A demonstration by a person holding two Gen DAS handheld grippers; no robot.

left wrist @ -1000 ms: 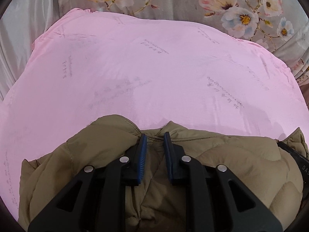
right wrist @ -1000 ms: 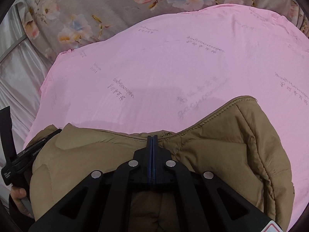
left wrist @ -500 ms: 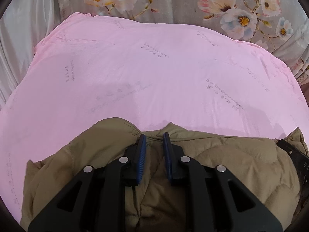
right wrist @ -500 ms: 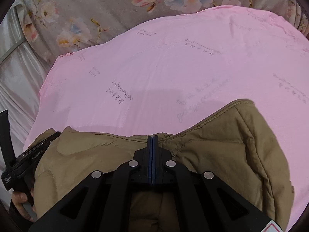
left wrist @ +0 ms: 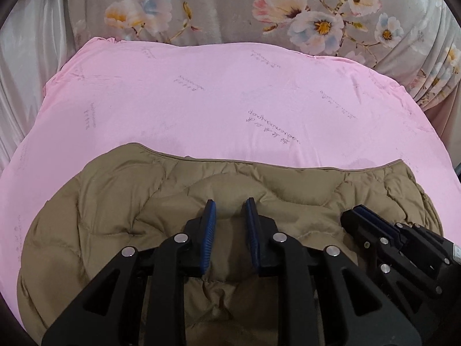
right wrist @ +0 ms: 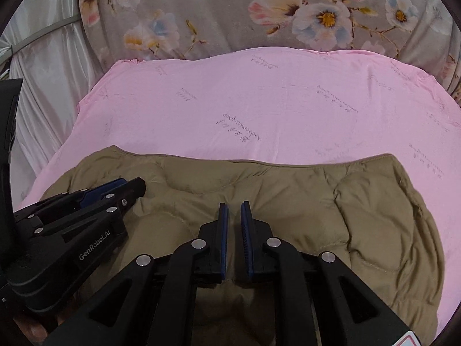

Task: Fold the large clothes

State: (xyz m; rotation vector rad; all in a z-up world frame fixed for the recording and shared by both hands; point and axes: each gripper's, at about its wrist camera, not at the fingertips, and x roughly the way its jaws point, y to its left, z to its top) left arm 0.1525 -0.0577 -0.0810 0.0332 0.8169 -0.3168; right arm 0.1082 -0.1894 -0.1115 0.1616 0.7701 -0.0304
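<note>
An olive quilted jacket [left wrist: 115,201] [right wrist: 374,216] lies folded in a broad band on the pink sheet [left wrist: 230,101] [right wrist: 259,101], its far hem straight and flat. My left gripper [left wrist: 230,204] [right wrist: 126,186] hovers over the jacket's middle. Its jaws are opening, a narrow gap between the blue pads, with only the flat fabric below and nothing pinched. My right gripper [right wrist: 234,206] [left wrist: 360,213] sits close beside it on the right, over the same jacket. Its jaws are also opening, and nothing is gripped between the pads.
A grey floral cover [left wrist: 230,8] [right wrist: 230,8] rises behind the pink sheet. Pale satin cloth [left wrist: 28,57] [right wrist: 52,72] hangs at the left. The pink sheet stretches bare beyond the jacket's hem. A hand shows at the lower left of the right wrist view.
Both grippers let go of the jacket's bunched edge and drew back. The right jaws parted from fully shut. The jacket now lies spread flat, and each gripper shows in the other's view.
</note>
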